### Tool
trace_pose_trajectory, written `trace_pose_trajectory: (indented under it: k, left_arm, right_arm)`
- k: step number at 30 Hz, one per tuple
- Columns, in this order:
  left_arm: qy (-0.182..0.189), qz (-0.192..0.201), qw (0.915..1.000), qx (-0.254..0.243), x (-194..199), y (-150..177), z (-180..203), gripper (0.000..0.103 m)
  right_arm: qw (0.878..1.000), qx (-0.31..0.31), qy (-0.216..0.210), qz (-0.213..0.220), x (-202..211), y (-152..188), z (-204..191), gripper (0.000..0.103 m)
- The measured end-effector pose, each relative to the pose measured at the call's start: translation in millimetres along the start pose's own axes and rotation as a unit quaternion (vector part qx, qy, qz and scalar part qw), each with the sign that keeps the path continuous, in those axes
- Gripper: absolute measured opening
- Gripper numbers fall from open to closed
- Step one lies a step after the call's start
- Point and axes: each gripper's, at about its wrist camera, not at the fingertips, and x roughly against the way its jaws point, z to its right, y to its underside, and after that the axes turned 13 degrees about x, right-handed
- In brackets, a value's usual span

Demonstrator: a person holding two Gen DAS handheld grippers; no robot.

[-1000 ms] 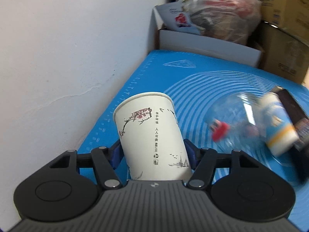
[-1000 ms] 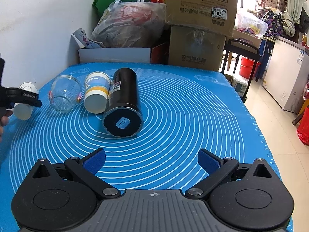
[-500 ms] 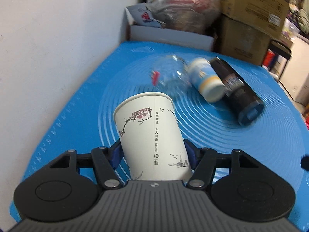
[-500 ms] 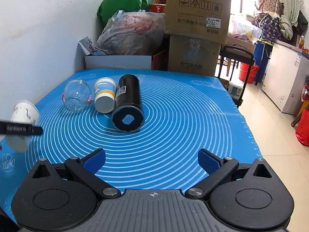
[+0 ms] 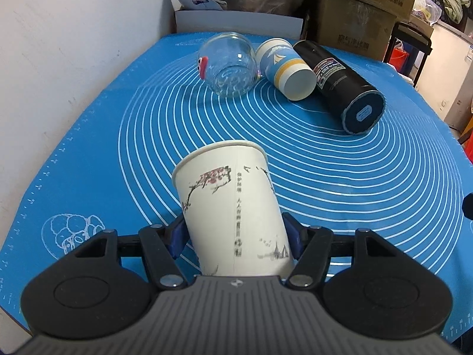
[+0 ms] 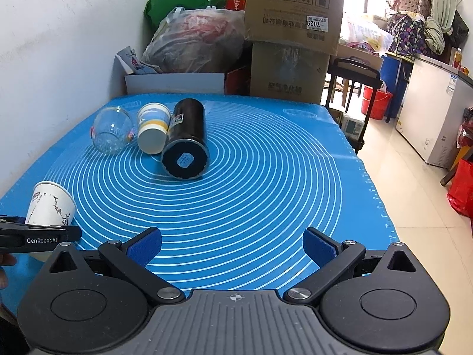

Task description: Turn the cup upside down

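Observation:
My left gripper (image 5: 235, 238) is shut on a white paper cup (image 5: 230, 207) with an ink-painting print. The cup's rim points away from me, tilted up over the blue mat (image 5: 354, 192). In the right wrist view the same cup (image 6: 50, 204) shows at the far left, held above the mat's near left part by the left gripper (image 6: 38, 235). My right gripper (image 6: 232, 247) is open and empty over the mat's front edge.
A glass jar (image 5: 229, 63), a blue-and-white paper cup (image 5: 285, 69) and a black cylinder (image 5: 344, 84) lie on their sides at the back left of the mat. A white wall runs along the left. Boxes (image 6: 292, 35) and bags stand behind the table.
My left gripper has swung with the cup away from the wall and drawn back toward the mat's near left part. The right gripper has pulled back slightly.

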Motion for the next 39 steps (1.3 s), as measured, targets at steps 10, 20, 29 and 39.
trace_pose_trajectory:
  k: [10,20,29,39]
  left_arm:
    - [0.001,0.006,1.0000,0.006,1.9,-1.1,-0.4,0.079]
    - [-0.003,0.046,0.9990,-0.003,28.0,-9.6,4.8,0.085]
    - [-0.020,0.112,0.9935,0.004,87.7,-20.4,3.3,0.087]
    - [-0.084,0.136,0.9860,0.049,103.8,-5.2,-44.8,0.094]
  right_arm:
    - [1.000,0.005,-0.005,-0.003,-2.7,1.8,-2.4,0.103]
    - [1.000,0.012,-0.009,-0.001,4.0,-0.2,-3.8,0.103]
    - [0.999,0.037,-0.019,0.005,14.1,-6.1,-11.9,0.103]
    - [0.985,0.172,0.001,0.000,19.6,-30.4,-46.3,0.103]
